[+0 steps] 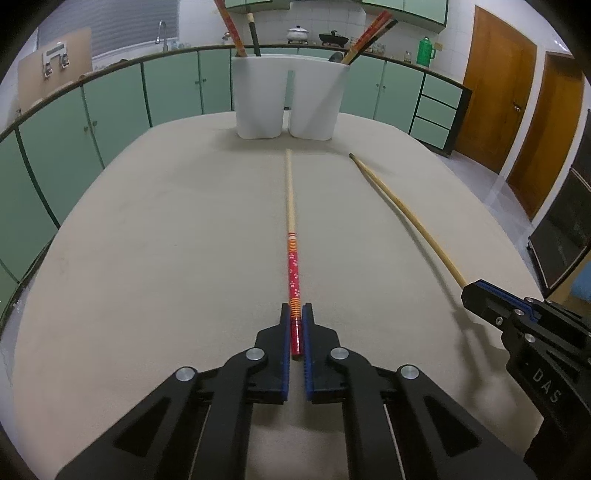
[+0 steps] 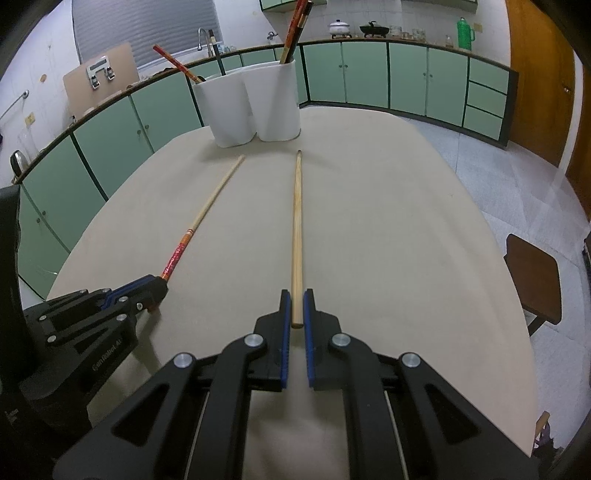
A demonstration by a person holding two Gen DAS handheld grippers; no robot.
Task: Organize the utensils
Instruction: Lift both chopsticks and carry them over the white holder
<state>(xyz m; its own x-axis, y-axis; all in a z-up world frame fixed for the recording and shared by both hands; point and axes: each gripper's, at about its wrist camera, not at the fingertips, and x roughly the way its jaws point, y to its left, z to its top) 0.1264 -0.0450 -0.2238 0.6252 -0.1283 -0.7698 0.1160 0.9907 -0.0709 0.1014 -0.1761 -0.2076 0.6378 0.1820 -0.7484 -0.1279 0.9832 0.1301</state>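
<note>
Nearest, the left tongs (image 1: 295, 314) are clamped on the red patterned end of a chopstick (image 1: 290, 206), blue pads pressed against both its sides. That red-handled chopstick lies on the beige tabletop (image 1: 166, 240) and points straight toward twelve o'clock in the left wrist view, its pale wooden tip stopping just short of the white holder. At about four o'clock from there, the right tongs (image 2: 295, 308) are closed on the butt end of a plain wooden chopstick (image 2: 296, 221), which also rests on the tabletop and runs away toward twelve o'clock in the right wrist view. The two sticks lie apart, side by side, the red one on the left.

Farther on, near the tabletop's far edge, stands a white two-compartment holder (image 1: 291, 98). Red and dark chopsticks (image 1: 369, 35) lean out of its right compartment toward one o'clock; more sticks (image 1: 231, 27) lean from the left compartment toward eleven.

Behind it runs a row of green cabinets (image 1: 110, 107).
</note>
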